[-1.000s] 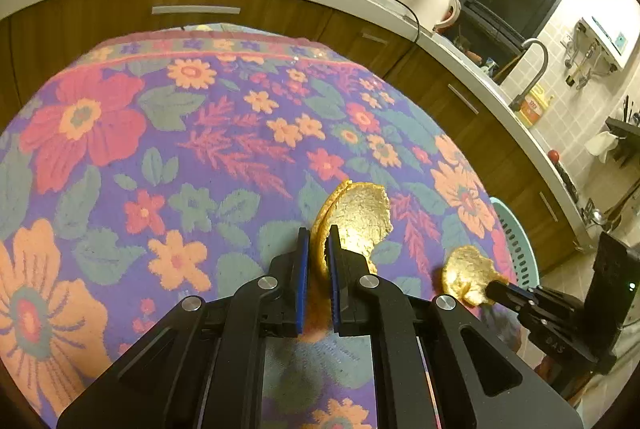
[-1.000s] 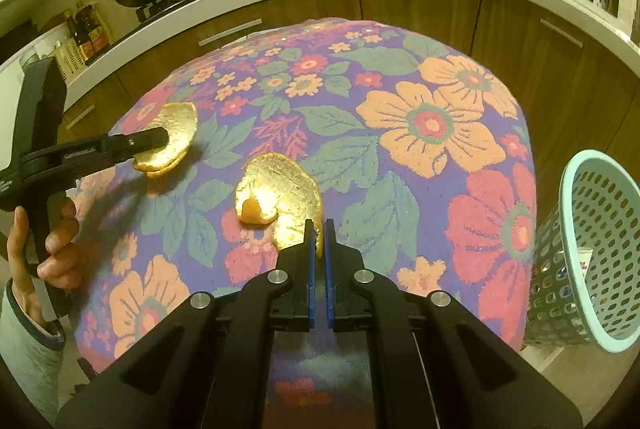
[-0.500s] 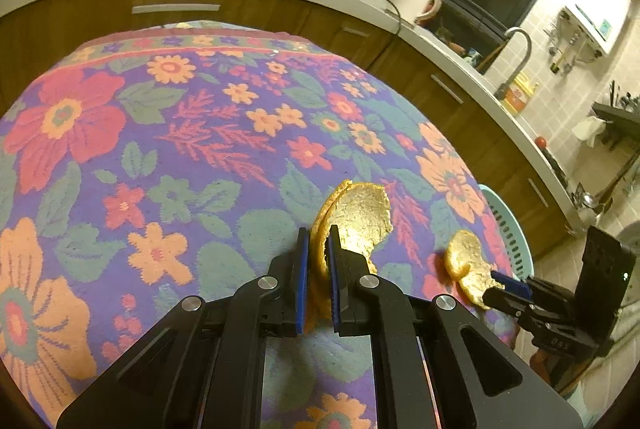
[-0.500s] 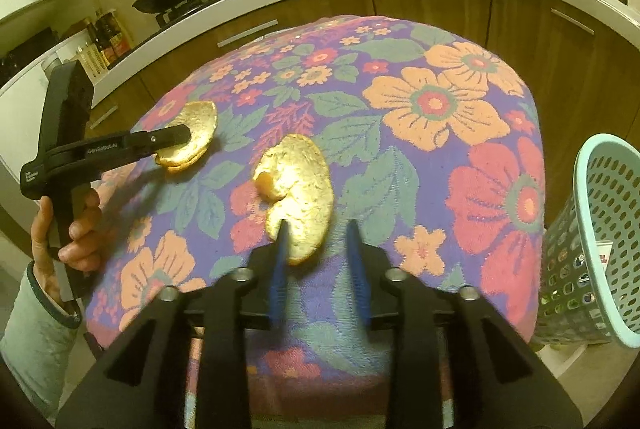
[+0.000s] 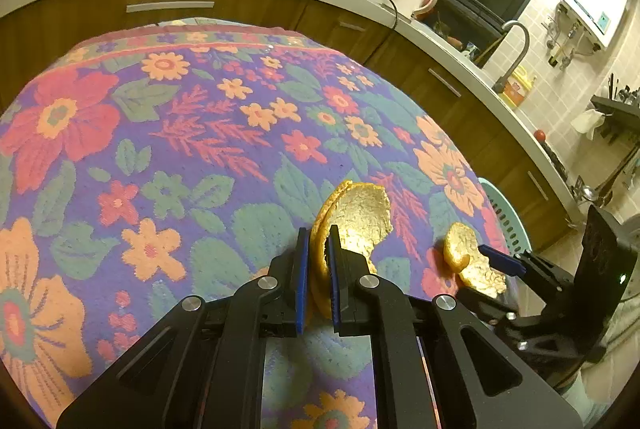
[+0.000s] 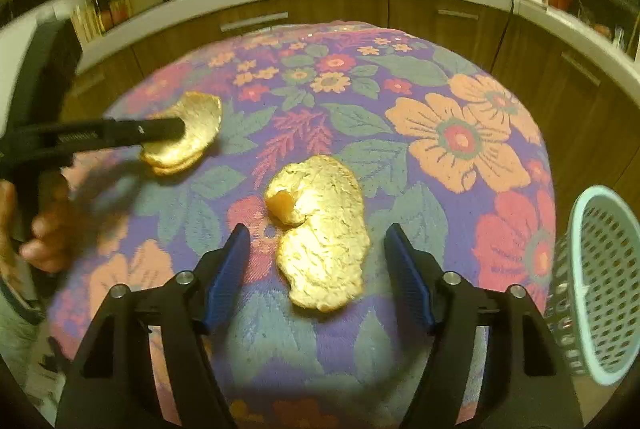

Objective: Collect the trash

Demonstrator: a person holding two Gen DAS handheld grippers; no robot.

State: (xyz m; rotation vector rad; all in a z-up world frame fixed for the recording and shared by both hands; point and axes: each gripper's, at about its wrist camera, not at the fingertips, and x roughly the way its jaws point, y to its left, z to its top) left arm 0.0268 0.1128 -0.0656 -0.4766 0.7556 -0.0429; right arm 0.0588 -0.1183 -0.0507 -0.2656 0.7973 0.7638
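Two light, brittle peels: our left gripper clamps one peel; right gripper, jaws wide, takes the flat peel edgewise, basket at three o'clock.

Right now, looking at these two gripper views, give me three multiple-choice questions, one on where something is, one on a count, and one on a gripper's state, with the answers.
1. Where is the mesh basket?
A. On the tablecloth
B. Beside the table, at the right edge of the right wrist view
C. On the counter

2. How many orange peels show in the right wrist view?
A. One
B. Two
C. Four

3. What state is the right gripper in?
A. Open
B. Shut on a peel
C. Out of view

Answers: 1 B, it stands below the table's edge. 2 B, the pinched peel in the left gripper and the flat peel on the tablecloth. 3 A, its jaws stand wide on either side of the flat peel.
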